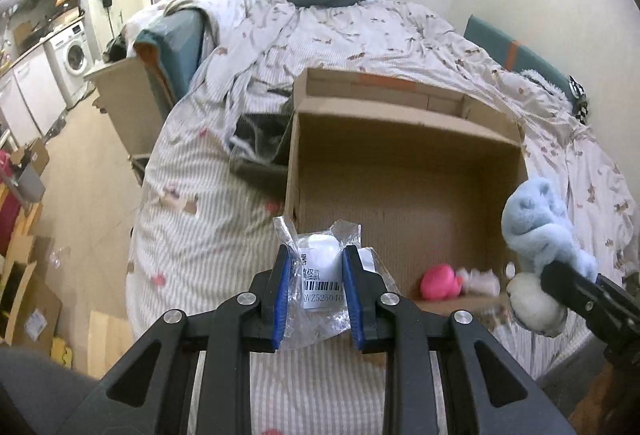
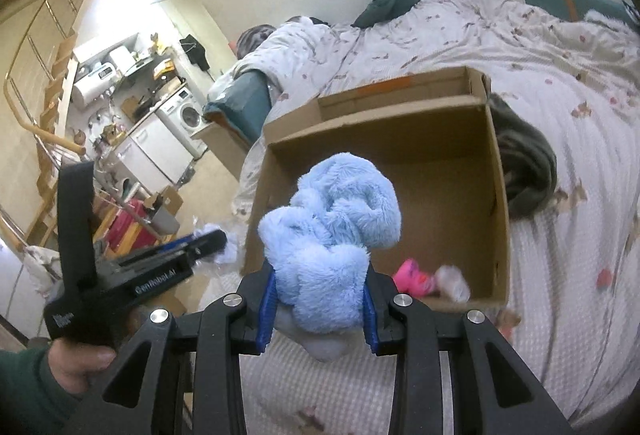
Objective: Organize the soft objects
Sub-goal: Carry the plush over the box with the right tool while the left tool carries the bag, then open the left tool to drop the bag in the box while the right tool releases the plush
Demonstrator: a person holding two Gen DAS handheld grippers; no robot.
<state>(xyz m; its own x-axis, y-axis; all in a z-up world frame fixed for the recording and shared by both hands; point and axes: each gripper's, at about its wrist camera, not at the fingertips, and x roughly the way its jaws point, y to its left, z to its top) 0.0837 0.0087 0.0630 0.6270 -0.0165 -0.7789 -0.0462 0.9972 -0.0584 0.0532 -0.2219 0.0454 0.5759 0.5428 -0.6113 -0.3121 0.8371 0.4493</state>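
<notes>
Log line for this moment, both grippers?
left gripper: shut on bagged white item | right gripper: shut on blue plush | cardboard box: pink toy inside

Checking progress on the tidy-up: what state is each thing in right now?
Cardboard box: open, on the bed.
Plastic bag: pinched in the left gripper, outside the box.
Blue plush: clamped in the right gripper, not yet in the box.
Pink toy: lying inside the box.

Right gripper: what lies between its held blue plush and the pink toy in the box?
In the right wrist view, only bare cardboard box floor shows between the blue plush in the right gripper and the pink toy.
</notes>
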